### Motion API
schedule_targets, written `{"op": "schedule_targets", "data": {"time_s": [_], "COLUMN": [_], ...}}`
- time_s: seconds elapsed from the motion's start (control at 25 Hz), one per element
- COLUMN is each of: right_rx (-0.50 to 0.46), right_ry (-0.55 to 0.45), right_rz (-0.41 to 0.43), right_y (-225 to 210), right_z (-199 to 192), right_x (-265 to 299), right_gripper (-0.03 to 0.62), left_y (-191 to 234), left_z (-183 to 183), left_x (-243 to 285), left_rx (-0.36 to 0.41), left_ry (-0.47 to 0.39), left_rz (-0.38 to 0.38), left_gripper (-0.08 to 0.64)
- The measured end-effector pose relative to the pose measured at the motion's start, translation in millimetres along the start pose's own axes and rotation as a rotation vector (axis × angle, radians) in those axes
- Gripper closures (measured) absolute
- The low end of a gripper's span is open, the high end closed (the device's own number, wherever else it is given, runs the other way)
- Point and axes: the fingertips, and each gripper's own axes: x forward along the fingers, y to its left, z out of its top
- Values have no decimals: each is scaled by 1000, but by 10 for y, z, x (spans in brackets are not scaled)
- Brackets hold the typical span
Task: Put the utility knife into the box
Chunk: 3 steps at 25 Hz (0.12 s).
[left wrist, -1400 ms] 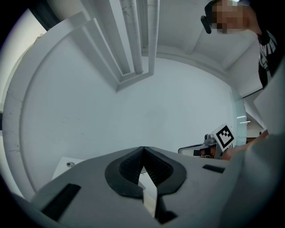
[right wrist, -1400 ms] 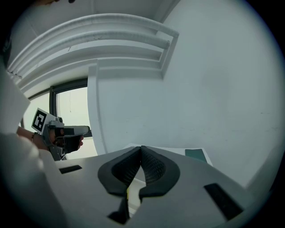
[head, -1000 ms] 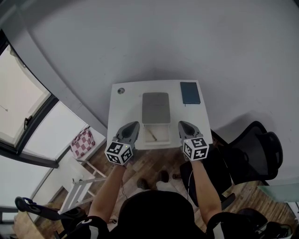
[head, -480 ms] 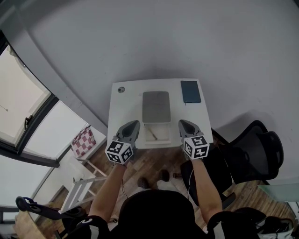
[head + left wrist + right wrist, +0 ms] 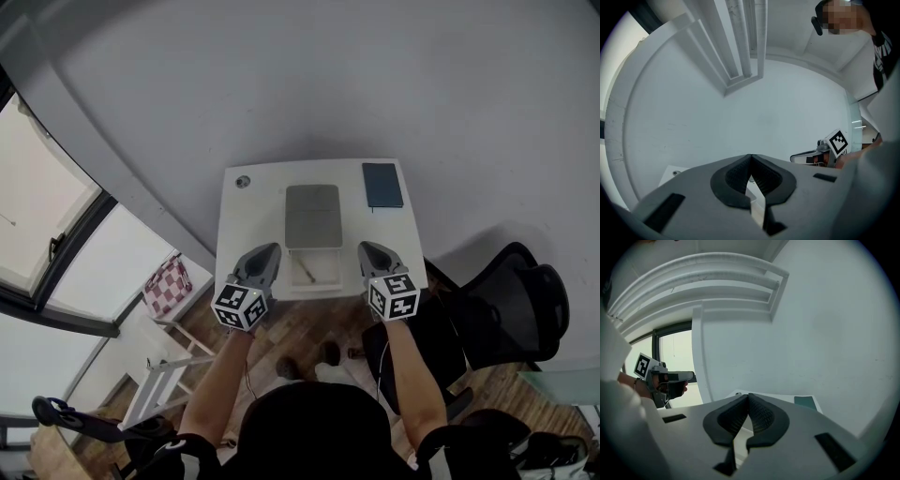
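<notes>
White inside, the open box [image 5: 327, 266] seems to hold the utility knife [image 5: 306, 272] already, so I judge the job done, my left gripper [image 5: 266, 251] and right gripper [image 5: 371, 250] both closed, empty, flanking it.

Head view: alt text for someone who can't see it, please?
From above, a person holds the left tool and right tool, both shut, either side of an open box on a white table with a dark notebook.
</notes>
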Motion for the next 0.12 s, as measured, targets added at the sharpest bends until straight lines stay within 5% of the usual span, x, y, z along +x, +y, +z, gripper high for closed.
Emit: {"op": "schedule_targets", "data": {"time_s": [0.12], "right_rx": [0], "right_ry": [1], "right_rz": [2], "right_y": [-11], "right_z": [-3], "right_x": [11], "right_gripper": [578], "left_y": [2], "left_z": [-8], "left_x": [20], "left_rx": [1], "left_ry": [2], "left_rz": [0], "left_gripper": [534]}}
